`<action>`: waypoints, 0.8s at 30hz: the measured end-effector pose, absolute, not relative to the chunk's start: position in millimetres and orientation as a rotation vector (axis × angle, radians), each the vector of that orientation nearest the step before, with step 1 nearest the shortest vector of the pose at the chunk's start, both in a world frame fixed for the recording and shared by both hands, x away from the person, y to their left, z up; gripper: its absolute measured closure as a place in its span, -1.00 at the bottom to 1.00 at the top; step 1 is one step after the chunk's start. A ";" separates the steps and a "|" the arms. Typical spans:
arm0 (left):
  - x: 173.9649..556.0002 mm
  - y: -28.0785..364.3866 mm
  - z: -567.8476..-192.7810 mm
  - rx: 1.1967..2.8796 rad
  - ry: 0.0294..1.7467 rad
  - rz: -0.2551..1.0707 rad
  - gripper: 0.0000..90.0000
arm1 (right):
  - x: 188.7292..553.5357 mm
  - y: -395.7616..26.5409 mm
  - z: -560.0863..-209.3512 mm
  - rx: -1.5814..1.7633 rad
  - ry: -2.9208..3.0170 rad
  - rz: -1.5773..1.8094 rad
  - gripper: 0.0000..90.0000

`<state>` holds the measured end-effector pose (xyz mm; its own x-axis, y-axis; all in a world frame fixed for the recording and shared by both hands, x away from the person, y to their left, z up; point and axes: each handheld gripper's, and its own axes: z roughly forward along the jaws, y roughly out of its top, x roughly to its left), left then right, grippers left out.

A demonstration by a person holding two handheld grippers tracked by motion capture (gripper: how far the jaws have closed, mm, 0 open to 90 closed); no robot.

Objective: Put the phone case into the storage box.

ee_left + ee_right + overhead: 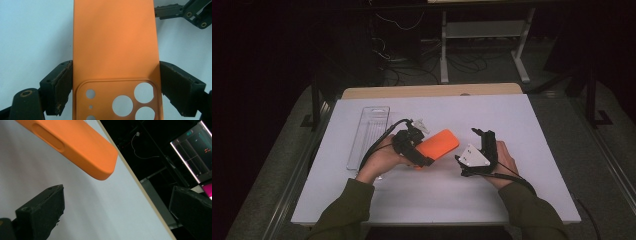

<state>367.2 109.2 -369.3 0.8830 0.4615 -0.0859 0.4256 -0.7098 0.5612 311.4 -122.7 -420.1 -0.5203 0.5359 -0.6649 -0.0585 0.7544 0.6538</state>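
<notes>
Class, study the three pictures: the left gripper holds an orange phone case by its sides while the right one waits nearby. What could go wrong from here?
1. The left gripper clamps the orange phone case only by its thin side edges near the camera cut-outs; a soft case might flex and slip out.
2. The right gripper stands open, apart from the case; closing in, it might knock the free end askew.

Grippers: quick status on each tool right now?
Left tool: closed on the orange phone case, pads against both long edges.
Right tool: open, holding nothing; case just ahead of it.
</notes>
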 end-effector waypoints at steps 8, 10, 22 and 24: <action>367.2 109.2 -369.1 2.472 0.630 0.080 -0.65 | 308.2 -118.9 -421.0 0.273 1.960 0.712 -1.00; 366.4 108.5 -369.8 2.467 0.643 0.073 -0.65 | 306.1 -116.5 -421.7 0.266 1.945 0.703 -1.00; 367.9 109.2 -369.2 2.505 0.611 0.068 -0.65 | 303.1 -111.0 -425.2 0.088 1.900 0.588 -1.00; 368.2 109.5 -369.4 2.505 0.608 0.070 -0.65 | 302.0 -110.0 -425.8 0.073 1.889 0.576 -1.00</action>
<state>368.2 109.5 -369.4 0.8960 0.4373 -0.0775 0.4085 -0.7430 0.5301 302.0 -110.0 -425.8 -0.3924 0.3170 -0.8634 -0.2188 0.8796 0.4224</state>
